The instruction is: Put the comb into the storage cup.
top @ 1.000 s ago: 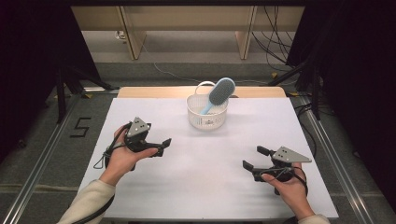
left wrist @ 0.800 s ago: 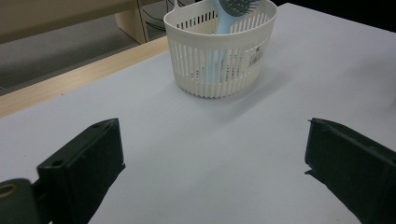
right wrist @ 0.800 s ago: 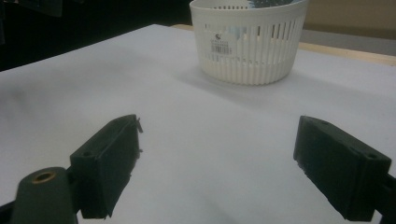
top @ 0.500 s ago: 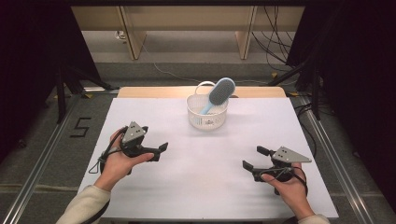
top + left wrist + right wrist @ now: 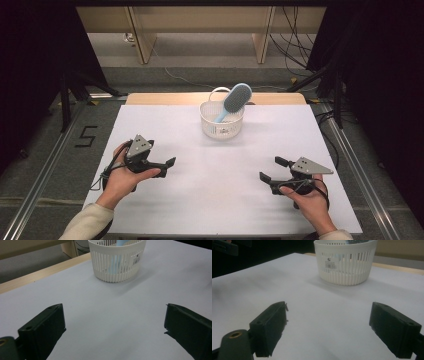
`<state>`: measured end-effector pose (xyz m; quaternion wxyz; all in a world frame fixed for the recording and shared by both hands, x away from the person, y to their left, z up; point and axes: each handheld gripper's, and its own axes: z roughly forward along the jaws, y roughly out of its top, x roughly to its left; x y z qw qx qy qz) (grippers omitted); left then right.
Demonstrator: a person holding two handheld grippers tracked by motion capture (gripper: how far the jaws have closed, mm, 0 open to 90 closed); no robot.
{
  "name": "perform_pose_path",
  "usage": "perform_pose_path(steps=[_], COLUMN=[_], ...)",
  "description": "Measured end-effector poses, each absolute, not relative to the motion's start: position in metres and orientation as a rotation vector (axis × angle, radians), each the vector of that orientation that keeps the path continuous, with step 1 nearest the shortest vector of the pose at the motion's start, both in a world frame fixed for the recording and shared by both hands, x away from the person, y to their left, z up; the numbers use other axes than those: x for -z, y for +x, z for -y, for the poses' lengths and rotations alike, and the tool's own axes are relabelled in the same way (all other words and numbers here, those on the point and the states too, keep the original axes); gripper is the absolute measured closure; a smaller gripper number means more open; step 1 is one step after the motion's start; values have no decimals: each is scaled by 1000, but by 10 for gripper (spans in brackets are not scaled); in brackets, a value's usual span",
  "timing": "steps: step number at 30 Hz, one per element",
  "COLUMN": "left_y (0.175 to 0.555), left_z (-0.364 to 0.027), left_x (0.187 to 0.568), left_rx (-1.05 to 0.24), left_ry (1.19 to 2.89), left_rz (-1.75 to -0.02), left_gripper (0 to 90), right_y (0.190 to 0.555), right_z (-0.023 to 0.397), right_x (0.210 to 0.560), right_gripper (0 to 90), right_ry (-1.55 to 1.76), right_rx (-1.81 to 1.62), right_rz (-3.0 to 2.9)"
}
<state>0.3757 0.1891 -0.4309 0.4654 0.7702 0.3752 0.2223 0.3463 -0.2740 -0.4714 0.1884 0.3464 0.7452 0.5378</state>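
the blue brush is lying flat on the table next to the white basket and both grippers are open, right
Not quite: the brush stands in the basket, its head leaning out over the rim, as the high view shows. Both the left gripper and the right gripper are open.

Bright overhead light is washing the white table [image 5: 220,200] evenly, while darkness is surrounding it on both sides. The basket [image 5: 117,260] is casting a soft shadow beside its base. Near jaws are blurring slightly.

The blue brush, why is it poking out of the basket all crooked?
The blue brush stands handle-down in the white basket, and its head leans out over the rim, tilted to one side. The basket is too short to hold it. Nothing looks spilled or broken.
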Motion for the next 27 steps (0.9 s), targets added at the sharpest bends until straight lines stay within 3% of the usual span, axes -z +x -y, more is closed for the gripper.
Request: perform_pose_path(steps=[27], left_y=[357], left_z=[-205], left_x=[441], left_rx=[-583], left_ry=[1887], left_rz=[-914], left_gripper=[29], right_y=[346], right_z=[274], right_x=[472], right_gripper=[152], right_ry=[979], right_rx=[-1513], right_rz=[-2095])
